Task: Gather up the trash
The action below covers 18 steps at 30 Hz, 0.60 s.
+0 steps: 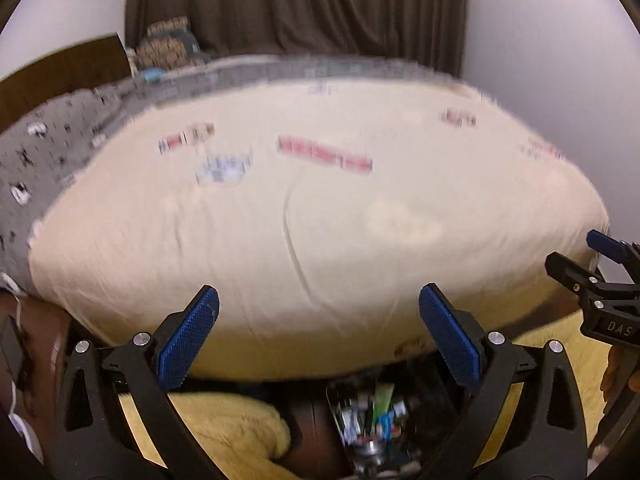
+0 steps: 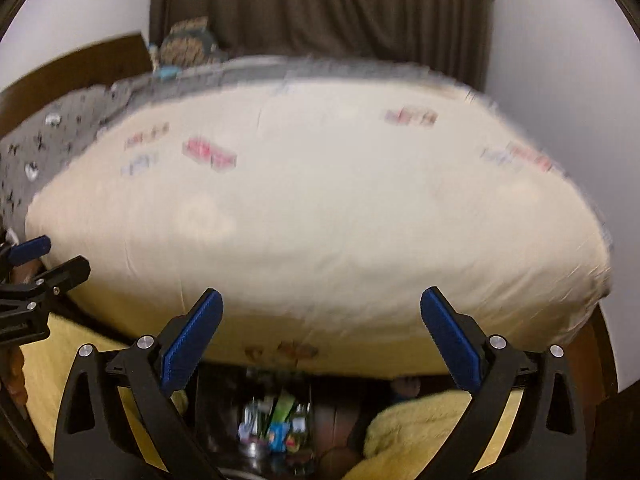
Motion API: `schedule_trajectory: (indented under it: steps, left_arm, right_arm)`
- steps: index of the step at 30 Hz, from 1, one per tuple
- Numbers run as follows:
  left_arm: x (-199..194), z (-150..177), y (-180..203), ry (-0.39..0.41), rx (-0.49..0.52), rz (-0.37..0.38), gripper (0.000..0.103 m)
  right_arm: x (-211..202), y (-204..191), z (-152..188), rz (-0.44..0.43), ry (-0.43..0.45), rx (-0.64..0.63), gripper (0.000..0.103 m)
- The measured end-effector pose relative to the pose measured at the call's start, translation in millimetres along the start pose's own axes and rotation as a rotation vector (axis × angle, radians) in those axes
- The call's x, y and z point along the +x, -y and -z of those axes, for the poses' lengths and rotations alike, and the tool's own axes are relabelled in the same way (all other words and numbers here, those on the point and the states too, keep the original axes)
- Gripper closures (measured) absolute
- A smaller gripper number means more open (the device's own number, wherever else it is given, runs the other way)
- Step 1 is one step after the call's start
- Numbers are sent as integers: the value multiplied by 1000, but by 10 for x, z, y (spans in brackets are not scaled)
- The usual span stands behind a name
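Observation:
Several wrappers lie scattered on a cream bed sheet point(image 1: 280, 248), all blurred. A long red wrapper point(image 1: 326, 155) lies mid-bed, a white-blue one point(image 1: 224, 168) and a red-brown one point(image 1: 186, 140) to its left, another red one point(image 1: 458, 117) far right. In the right wrist view the red wrapper point(image 2: 209, 153) lies upper left and others point(image 2: 410, 116) upper right. My left gripper point(image 1: 319, 308) is open and empty at the bed's near edge. My right gripper point(image 2: 322, 308) is open and empty too. A bin with trash point(image 1: 372, 420) stands below, also in the right wrist view point(image 2: 272, 424).
A grey patterned blanket point(image 1: 48, 140) covers the bed's left side. A brown curtain point(image 1: 296, 4) hangs behind the bed. A yellow towel point(image 1: 232, 428) lies by the bin. The right gripper shows at the left view's edge point(image 1: 600, 280).

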<state>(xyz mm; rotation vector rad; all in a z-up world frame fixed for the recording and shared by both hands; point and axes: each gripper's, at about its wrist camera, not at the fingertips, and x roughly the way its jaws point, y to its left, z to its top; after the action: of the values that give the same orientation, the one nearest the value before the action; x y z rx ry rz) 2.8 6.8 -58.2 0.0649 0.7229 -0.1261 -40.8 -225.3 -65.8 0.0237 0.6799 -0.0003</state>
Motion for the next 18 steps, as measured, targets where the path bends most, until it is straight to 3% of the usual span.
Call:
schedule_trajectory:
  steps: [5, 9, 18]
  left_arm:
    - [-265, -196, 97, 113, -2, -10, 8]
    - [-485, -348, 87, 180, -15, -30, 8]
    - [-736, -366, -5, 222, -61, -24, 8]
  right_arm:
    - [-307, 69, -221, 21, 130, 12, 4]
    - [-476, 90, -352, 34, 181, 17, 4]
    - [-740, 63, -442, 51, 239, 4, 4]
